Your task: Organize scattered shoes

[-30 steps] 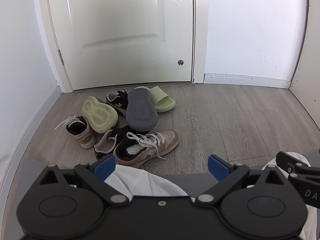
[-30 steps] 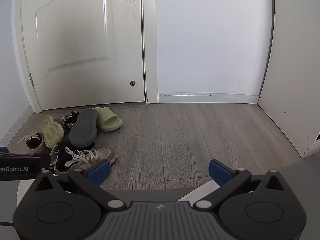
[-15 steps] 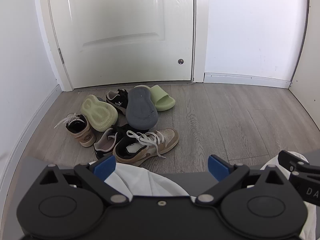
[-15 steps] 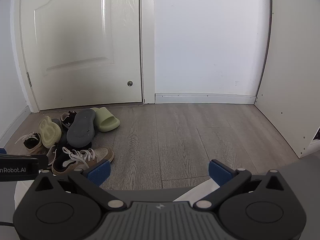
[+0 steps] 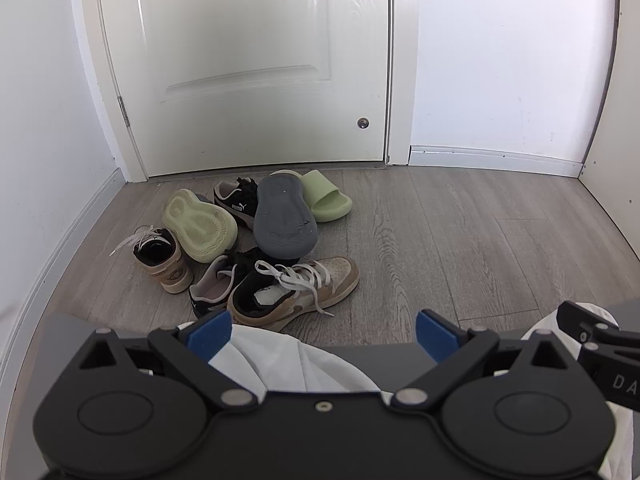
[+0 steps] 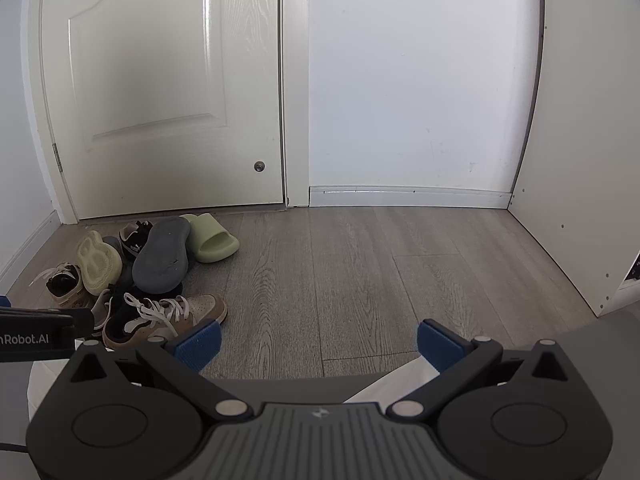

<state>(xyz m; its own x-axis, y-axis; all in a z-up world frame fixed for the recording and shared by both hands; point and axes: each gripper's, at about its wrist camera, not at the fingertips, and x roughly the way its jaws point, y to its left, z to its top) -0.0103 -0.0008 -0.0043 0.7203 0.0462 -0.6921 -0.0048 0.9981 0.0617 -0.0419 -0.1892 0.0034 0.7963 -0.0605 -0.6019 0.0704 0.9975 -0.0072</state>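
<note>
"PUMA" on the black sneaker (image 5: pixel 236 204); "nRobot.AI" on the left tool (image 6: pixel 38 338).

You face a closed white panelled door (image 5: pixel 240 68), white walls (image 6: pixel 412 80), white baseboard (image 6: pixel 408 197), grey wood-plank floor (image 6: pixel 360 272), soft even light.

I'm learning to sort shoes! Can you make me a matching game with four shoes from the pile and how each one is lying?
Shoes:
1. grey slide
2. green slide by the door
3. tan sneaker with white laces
4. black sneaker with white stripe

How it lies:
A. upright, nearest the grippers
B. sole up, on top of the pile
C. right way up, toe pointing right
D. behind the pile, next to the door

Pairs: 1-B, 2-C, 3-A, 4-D
</note>
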